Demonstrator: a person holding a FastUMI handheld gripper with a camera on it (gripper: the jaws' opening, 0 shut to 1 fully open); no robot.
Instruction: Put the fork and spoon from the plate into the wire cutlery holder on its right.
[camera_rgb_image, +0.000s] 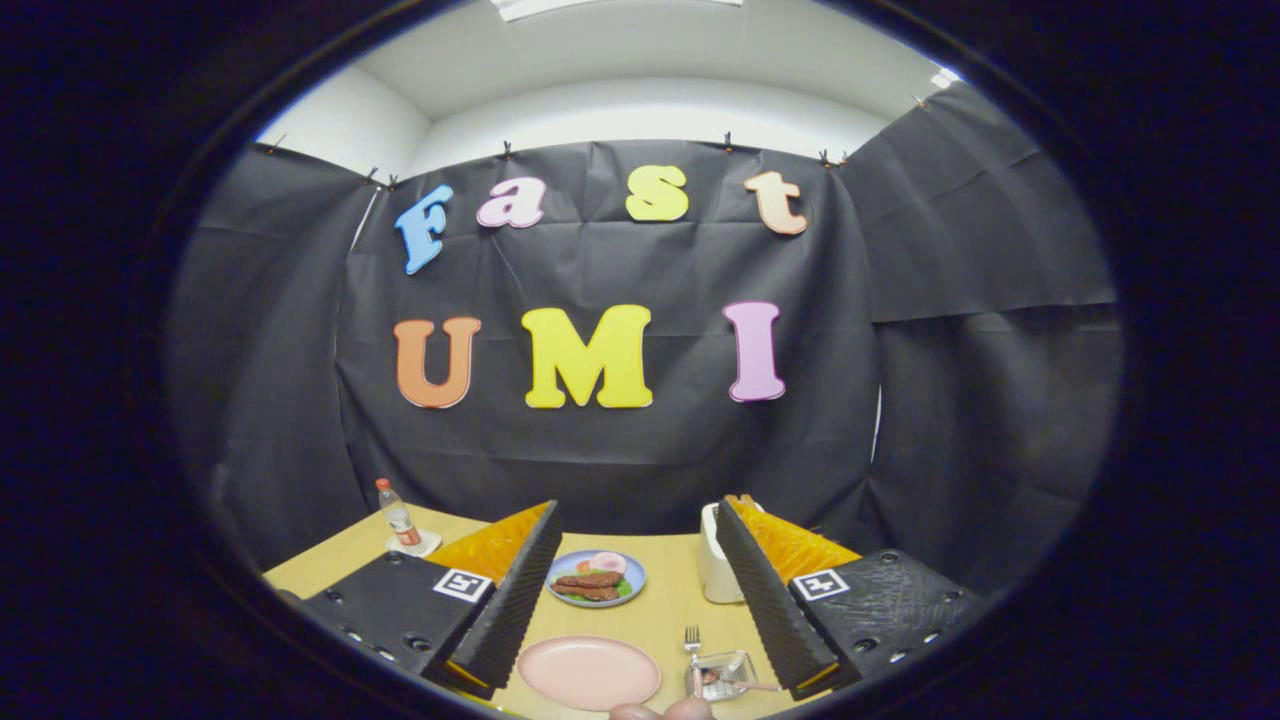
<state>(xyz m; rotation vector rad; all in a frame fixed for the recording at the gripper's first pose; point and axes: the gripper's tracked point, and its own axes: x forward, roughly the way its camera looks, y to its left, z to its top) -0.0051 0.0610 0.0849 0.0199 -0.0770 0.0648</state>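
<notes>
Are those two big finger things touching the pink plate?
Apart. In the gripper view the gripper is open, its fingers raised either side of the pink plate, bare table showing between.

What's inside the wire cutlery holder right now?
The fork stands in the wire cutlery holder, with a second utensil across it, likely the spoon. The open hand-held gripper partly hides its right side.

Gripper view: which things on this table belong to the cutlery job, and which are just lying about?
For the job: pink plate; fork; wire cutlery holder right of that plate; hand-held gripper, fingers open, holding nothing. The spoon is too small to make out.

Lying about: blue plate of food; bottle; white container.
</notes>
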